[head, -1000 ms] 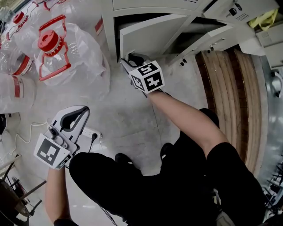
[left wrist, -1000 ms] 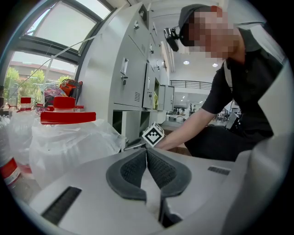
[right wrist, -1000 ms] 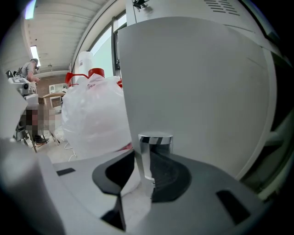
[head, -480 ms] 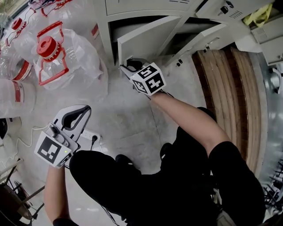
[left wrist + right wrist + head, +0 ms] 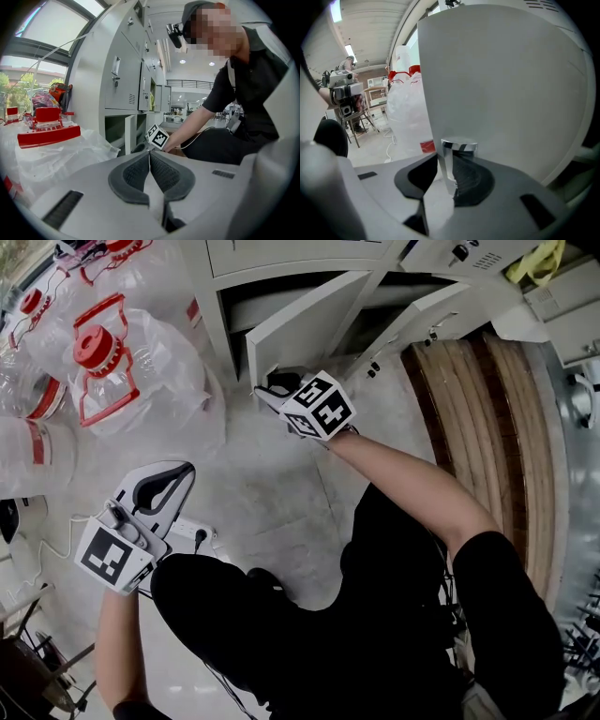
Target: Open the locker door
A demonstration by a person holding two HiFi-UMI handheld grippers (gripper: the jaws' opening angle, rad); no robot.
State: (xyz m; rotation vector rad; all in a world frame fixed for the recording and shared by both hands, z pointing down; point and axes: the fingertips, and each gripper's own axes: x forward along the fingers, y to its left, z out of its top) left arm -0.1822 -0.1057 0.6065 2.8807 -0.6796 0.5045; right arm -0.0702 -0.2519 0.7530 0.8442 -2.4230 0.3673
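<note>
Floor: bare grey concrete, mottled and carrying everything here.
Lockers: a bank of pale grey metal lockers stands along the floor's far edge. In the left gripper view it rises tall, with handles and vent slots on its upper doors.
Locker door: the bottom-row locker door is swung partly out over the floor, and a dark compartment shows behind it. A neighbouring door to its right also stands ajar.
Knob: a chrome knob sits near the locker door's free edge, low down by the floor.
Right gripper: the right gripper is at that edge, its jaws narrowed onto the knob's post with a pad on either side.
Left gripper: the left gripper is held well apart over the floor's left part. Its jaws are together at the tips with nothing between them.
Water jugs: clear water jugs with red caps and handles, wrapped in plastic bags, crowd the floor's far-left corner beside the lockers.
Power strip: a white power strip lies on the floor just beside the left gripper, with a white cable trailing left.
Wooden slats: curved wooden slats run along the floor's right edge.
Room: large windows with trees outside are beyond the jugs. Ceiling lights and a railed upper level are far off.
</note>
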